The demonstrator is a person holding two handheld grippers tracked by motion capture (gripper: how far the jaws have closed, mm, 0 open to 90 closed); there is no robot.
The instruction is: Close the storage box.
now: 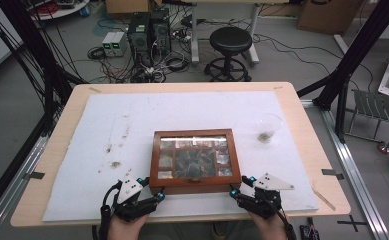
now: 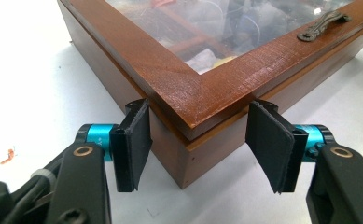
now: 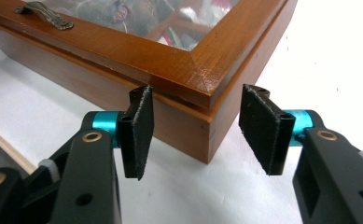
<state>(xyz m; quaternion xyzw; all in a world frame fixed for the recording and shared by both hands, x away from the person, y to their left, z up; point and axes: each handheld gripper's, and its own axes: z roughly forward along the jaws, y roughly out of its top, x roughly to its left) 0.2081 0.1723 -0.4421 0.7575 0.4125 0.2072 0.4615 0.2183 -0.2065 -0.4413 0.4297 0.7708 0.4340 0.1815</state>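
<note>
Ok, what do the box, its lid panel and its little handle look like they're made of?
The box: glossy reddish-brown wood, grain visible. Its lid panel: clear, glass or plastic, since the contents show through. The handle: probably dull bronze-coloured metal, ornate.

A closed brown wooden box (image 1: 195, 184) with a glass lid lies flat on the white mat (image 1: 82, 150).

The box (image 1: 195, 161) is reddish-brown wood with a clear glass lid and a bronze handle (image 2: 324, 24). Both grippers have black jaws on cyan barrels. The worktop (image 1: 302, 107) is pale tan under a white sheet (image 1: 182, 107) flecked with brown stains
</note>
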